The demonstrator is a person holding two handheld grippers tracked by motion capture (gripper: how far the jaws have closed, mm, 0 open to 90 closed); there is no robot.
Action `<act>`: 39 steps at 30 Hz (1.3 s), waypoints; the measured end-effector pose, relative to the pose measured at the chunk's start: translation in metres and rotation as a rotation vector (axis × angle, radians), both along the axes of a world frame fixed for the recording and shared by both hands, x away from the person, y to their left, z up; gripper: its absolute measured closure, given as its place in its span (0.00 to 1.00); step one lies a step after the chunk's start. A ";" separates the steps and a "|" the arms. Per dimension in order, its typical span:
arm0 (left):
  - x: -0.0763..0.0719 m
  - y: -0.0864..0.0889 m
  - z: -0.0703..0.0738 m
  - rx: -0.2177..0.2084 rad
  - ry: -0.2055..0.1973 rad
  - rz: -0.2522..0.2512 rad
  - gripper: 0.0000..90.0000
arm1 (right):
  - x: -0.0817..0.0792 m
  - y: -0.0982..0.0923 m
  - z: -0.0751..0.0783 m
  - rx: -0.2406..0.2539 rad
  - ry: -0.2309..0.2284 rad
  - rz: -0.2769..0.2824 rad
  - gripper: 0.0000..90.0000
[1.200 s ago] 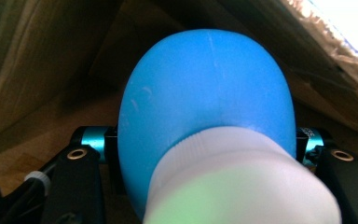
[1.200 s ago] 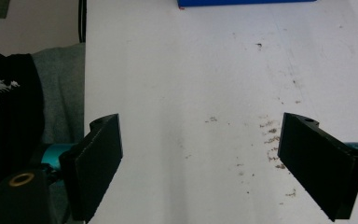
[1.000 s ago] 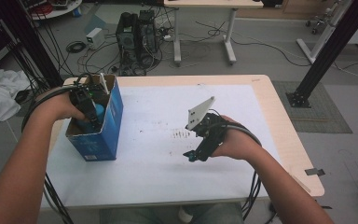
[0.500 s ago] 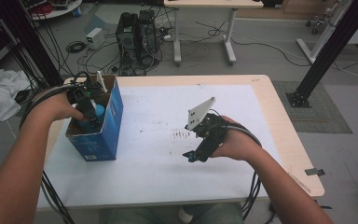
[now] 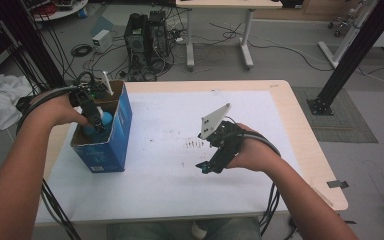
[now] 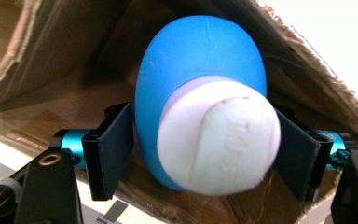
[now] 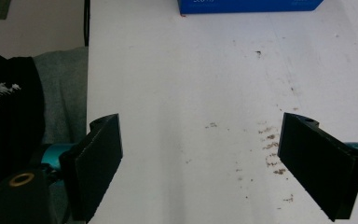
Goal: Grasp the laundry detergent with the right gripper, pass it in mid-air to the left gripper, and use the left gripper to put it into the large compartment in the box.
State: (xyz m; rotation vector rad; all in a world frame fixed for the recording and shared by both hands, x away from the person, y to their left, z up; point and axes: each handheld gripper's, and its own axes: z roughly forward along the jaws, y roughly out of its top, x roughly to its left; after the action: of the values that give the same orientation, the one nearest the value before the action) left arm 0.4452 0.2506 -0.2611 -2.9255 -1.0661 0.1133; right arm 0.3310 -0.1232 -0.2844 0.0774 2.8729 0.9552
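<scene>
Already inside the blue carton (image 5: 115, 135), the blue bottle (image 6: 200, 93) sits between the left tongs (image 6: 200, 154), just opening off it; right tongs (image 7: 219, 163) wait wide, empty.

box (image 5: 111, 142) on tabletop (image 5: 170, 190), ur left side, near the left edge | bottle (image 5: 101, 120) in box, cap end toward ur left claw (image 5: 98, 124), between its jaws (image 6: 205, 140) | ur right claw (image 5: 206, 168) over tabletop centre-right, well apart from box | stain marks (image 5: 194, 144) just behind right claw | PC tower (image 5: 147, 37) on floor behind tabletop
</scene>
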 end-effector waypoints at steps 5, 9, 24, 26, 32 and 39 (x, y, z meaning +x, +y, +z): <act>0.000 0.001 0.003 -0.004 0.010 0.000 0.30 | 0.001 -0.001 0.002 0.003 -0.003 0.001 0.14; -0.001 0.001 0.006 0.001 0.005 0.000 0.28 | 0.002 -0.001 0.001 0.002 -0.002 0.001 0.14; -0.006 0.000 0.029 -0.007 -0.013 0.004 0.25 | 0.003 -0.002 0.004 0.002 -0.001 -0.004 0.14; -0.007 -0.001 0.033 -0.006 -0.017 0.000 0.24 | 0.003 -0.001 0.005 0.001 -0.005 -0.001 0.14; -0.012 -0.006 0.045 -0.008 -0.030 -0.018 0.23 | 0.002 -0.003 0.008 0.000 -0.007 -0.002 0.14; -0.019 -0.017 0.059 -0.017 -0.059 -0.044 0.17 | 0.003 -0.008 0.012 -0.003 -0.012 -0.012 0.14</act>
State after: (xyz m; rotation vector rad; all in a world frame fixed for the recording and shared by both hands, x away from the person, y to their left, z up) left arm 0.4263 0.2333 -0.2016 -2.9832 -1.0129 0.0353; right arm 0.3338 -0.1312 -0.2726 0.0888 2.8594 0.9467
